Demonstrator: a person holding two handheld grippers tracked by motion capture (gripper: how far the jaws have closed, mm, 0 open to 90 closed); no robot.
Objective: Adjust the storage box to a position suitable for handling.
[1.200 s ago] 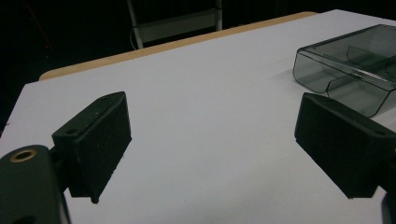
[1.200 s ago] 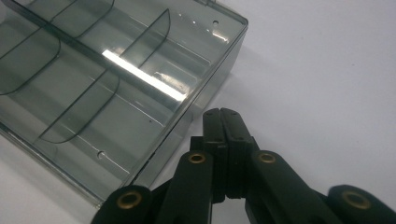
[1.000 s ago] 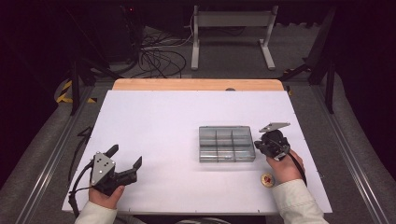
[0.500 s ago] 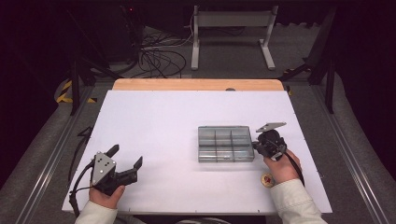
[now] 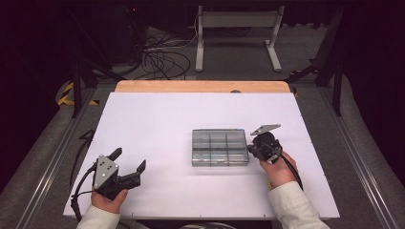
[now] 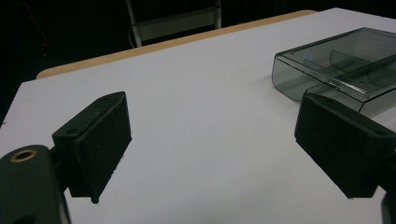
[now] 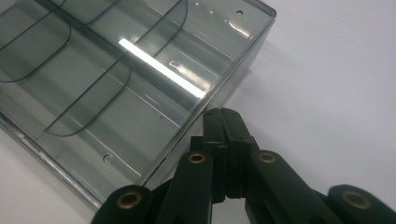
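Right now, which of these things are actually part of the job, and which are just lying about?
Part of the job:
- clear compartment box
- right hand-held gripper, shut, tips against the box's side
- left hand-held gripper, open, waiting

Just lying about:
- cables on the floor
- metal stand

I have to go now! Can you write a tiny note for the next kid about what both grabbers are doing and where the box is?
Left gripper: fingers open, holding nothing, low over the table at its near left corner.
Right gripper: fingers shut, empty, tips against the box's right side wall.
Box: clear, with compartments, lid closed, right of the table's middle; it looks empty.
Done: nothing visibly finished.
Left: probably pushing or opening the box; neither gripper grips it.
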